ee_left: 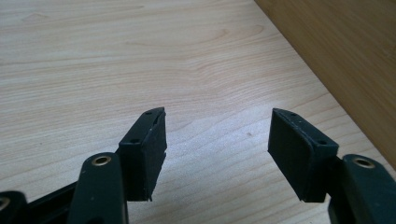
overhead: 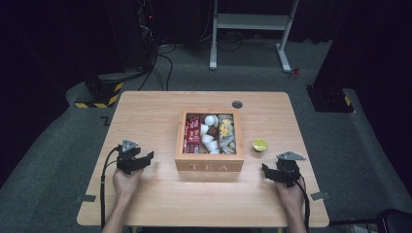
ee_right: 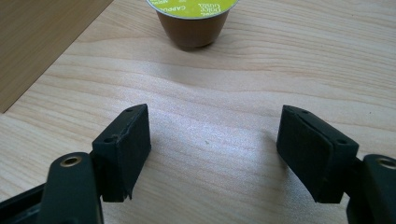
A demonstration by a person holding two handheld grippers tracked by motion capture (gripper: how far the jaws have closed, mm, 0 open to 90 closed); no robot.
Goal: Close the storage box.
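A wooden box (overhead: 209, 165) marked TEA stands open in the middle of the table, holding red sachets, white capsules and yellow packets. A coffee capsule (overhead: 260, 144) with a yellow-green lid (ee_right: 192, 6) stands upright on the table to the box's right. My left gripper (overhead: 145, 160) rests low over the table left of the box, open, with only bare wood between its pads (ee_left: 148, 149). The box's side wall (ee_left: 345, 56) rises to its right. My right gripper (overhead: 270, 174) is open too, just short of the capsule, with nothing between its pads (ee_right: 125, 149).
A round grey cable grommet (overhead: 237, 104) sits in the tabletop behind the box. Beyond the wooden table (overhead: 145, 111) lie grey carpet, floor cables, a white desk frame (overhead: 252, 29) and yellow-black striped bases (overhead: 99, 94). Grey brackets stick out at the table's near corners.
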